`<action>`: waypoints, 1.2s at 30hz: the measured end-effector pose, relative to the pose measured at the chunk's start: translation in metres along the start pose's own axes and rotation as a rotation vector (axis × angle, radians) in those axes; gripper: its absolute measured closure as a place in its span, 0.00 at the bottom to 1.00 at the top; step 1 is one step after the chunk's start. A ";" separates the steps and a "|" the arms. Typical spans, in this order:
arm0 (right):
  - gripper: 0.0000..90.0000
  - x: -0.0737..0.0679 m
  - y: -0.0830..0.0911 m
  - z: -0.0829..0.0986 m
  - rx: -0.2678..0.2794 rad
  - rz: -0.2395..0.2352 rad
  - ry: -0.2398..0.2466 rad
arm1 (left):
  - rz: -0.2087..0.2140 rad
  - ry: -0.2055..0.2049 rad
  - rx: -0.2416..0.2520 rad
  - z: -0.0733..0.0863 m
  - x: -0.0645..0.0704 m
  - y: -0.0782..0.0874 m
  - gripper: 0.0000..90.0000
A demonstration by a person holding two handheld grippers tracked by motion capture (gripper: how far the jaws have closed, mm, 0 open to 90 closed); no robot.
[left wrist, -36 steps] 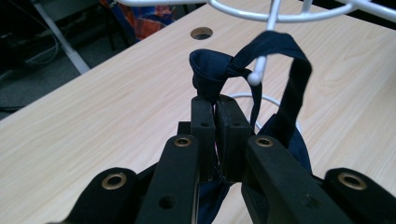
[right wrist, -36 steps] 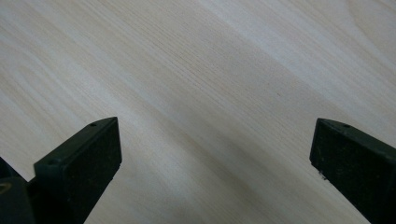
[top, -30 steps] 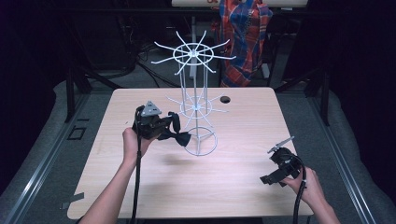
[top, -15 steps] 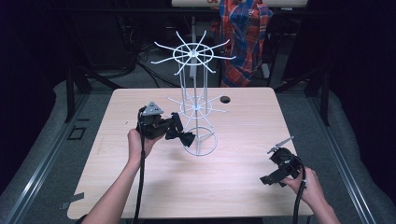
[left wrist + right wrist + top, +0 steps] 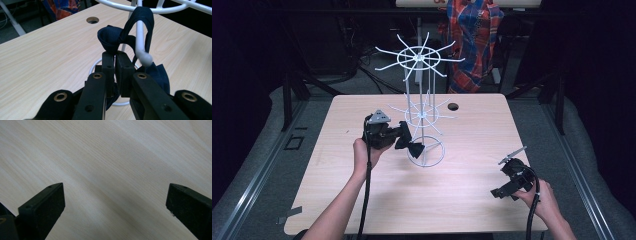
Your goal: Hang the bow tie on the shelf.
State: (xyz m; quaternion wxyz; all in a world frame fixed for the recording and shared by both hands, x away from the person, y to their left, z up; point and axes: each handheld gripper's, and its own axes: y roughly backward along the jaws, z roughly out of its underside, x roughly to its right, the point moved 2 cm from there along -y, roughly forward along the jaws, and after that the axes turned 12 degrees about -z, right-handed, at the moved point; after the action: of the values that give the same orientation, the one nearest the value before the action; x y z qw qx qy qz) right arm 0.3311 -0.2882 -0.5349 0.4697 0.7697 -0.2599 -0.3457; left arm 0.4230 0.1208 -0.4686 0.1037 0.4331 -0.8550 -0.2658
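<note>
On counter (image 5: 362, 200): white wire rack (image 5: 422, 107). Dark bow tie (image 5: 117, 37), strap looped over lower rack arm, clamped in left gripper (image 5: 115, 58). Right gripper (image 5: 511, 181) spread wide, idle near edge. Hanging nearly done; release left.

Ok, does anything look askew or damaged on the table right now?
Nothing damaged. The dark navy fabric bow tie hangs by its strap on a prong of the white wire rack, bunched where the left gripper pinches it. The rack stands upright.
</note>
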 end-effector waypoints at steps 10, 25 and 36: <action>0.02 0.000 0.000 0.000 0.001 0.000 0.000 | 0.013 0.015 0.004 0.001 0.001 -0.003 0.94; 0.02 0.000 0.001 0.001 -0.005 -0.005 0.008 | 0.017 0.030 0.001 0.005 -0.003 -0.003 0.85; 0.02 0.001 0.004 0.001 -0.020 0.022 0.021 | 0.015 0.038 -0.009 0.006 -0.005 -0.002 0.66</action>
State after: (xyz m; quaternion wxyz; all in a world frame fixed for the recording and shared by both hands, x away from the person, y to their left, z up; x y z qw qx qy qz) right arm 0.3303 -0.2909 -0.5319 0.4836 0.7657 -0.2601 -0.3351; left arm 0.4247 0.1259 -0.4742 0.1238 0.4312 -0.8549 -0.2606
